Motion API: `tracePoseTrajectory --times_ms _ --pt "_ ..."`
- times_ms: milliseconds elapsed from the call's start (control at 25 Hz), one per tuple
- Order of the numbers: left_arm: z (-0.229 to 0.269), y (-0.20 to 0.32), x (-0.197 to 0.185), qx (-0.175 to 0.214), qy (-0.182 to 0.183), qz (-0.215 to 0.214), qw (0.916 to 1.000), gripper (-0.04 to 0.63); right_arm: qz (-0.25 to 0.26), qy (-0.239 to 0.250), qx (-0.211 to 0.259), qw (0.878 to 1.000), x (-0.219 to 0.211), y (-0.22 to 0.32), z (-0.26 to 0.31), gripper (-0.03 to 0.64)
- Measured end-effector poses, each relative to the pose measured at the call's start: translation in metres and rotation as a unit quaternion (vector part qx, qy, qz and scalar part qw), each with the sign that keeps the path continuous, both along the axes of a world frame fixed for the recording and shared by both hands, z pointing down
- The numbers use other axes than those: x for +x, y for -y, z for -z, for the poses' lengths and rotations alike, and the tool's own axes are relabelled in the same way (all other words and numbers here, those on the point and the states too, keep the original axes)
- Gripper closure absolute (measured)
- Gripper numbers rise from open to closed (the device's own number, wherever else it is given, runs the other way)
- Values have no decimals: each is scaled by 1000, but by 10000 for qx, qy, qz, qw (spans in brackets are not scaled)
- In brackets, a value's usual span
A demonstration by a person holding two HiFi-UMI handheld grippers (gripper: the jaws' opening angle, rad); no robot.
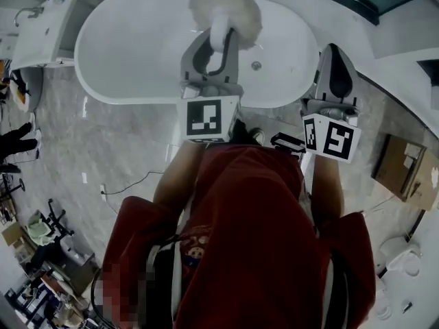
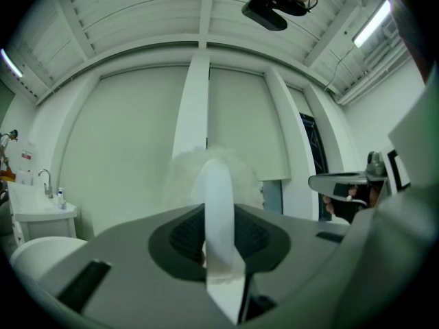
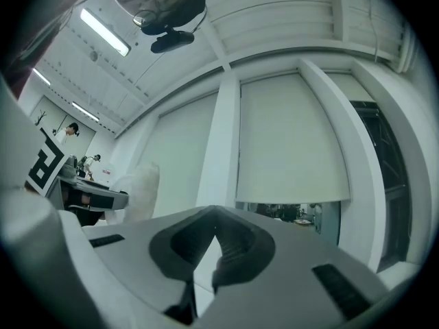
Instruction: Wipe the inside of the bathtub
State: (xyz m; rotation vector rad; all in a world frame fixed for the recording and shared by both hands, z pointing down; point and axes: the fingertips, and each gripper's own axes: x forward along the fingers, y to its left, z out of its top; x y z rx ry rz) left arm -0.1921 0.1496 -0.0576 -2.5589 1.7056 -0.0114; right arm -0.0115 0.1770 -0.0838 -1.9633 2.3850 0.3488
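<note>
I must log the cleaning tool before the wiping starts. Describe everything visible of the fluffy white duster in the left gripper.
The duster has a round, fluffy white head of what look like soft fibres, on a flat, smooth white handle, seemingly plastic. The left gripper is shut on the handle, and the head sticks out beyond the jaws. In the head view it shows over the bathtub's far rim. The left gripper view shows it raised against the wall, touching nothing else.
</note>
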Motion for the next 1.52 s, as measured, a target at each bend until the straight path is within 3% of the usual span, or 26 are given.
tracePoseTrajectory --times_ms 360,960,1520 --pt "16 -61 35 76 -276 79 9996 502 226 234 29 9995 13 -54 2 606" --pt "32 -81 -9 286 -337 -24 9990 502 100 145 300 9994 -40 -75 29 606" --pt "27 -79 -19 363 -316 5 9988 502 125 -2 290 9995 -54 -70 26 606"
